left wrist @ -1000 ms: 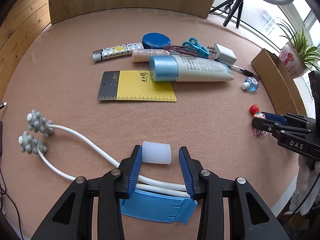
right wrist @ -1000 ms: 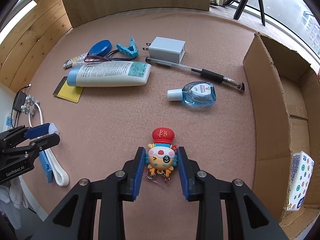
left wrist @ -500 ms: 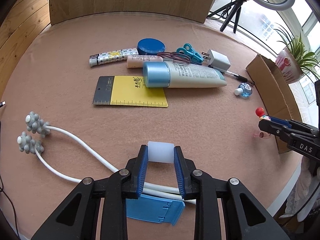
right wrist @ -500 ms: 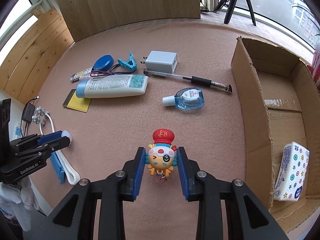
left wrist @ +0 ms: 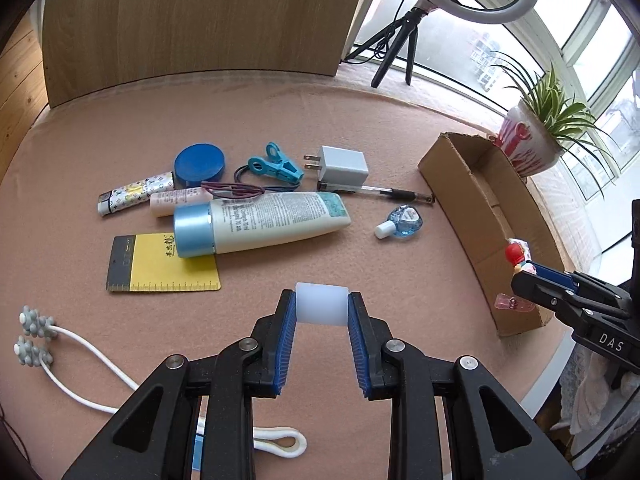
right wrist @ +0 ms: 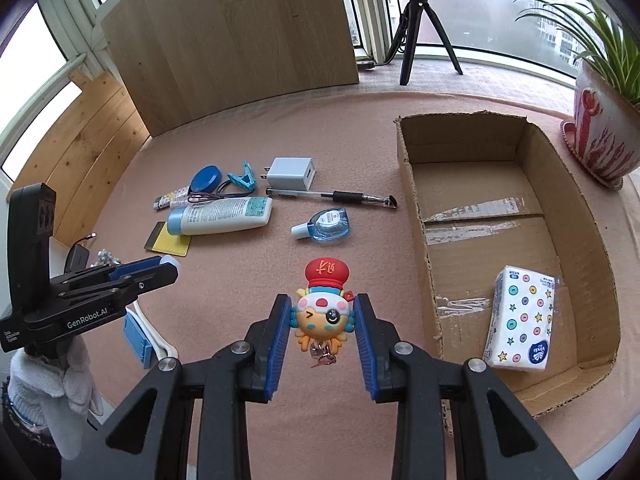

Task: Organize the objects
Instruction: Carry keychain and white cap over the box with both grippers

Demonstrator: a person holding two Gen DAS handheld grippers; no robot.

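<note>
On my left, the left hand-held gripper (left wrist: 321,340) is clamped on a white translucent cap (left wrist: 321,309), pads pressing both its ends, and I have it held clear above the pink felt surface (left wrist: 100,152). Below it a white massager cord (left wrist: 100,372) with knobbly grey heads lies on the felt.

Toward the middle I see the loose pile: a yellow ruler card (left wrist: 160,268), with the blue-capped lotion tube (left wrist: 260,224) lying partly over its upper right corner, a small pink tube (left wrist: 180,202), a patterned lighter (left wrist: 134,196), a round blue lid (left wrist: 199,162), a teal clip (left wrist: 276,166), a white charger plug (left wrist: 344,164), a pen (left wrist: 380,191) and a small blue bottle (left wrist: 402,222) on its side.

The right hand-held gripper (right wrist: 321,334) grips a cartoon figurine (right wrist: 322,308) with a red hat, squeezed between the blue pads and lifted off the felt, just left of the box.

At the right sits the open cardboard box (right wrist: 416,216). It holds one thing I can make out, a packet of tissues (right wrist: 522,320) printed with dots and stars, lying on the floor of the box near its right wall. Beyond the box stands a potted plant (right wrist: 600,136).
</note>
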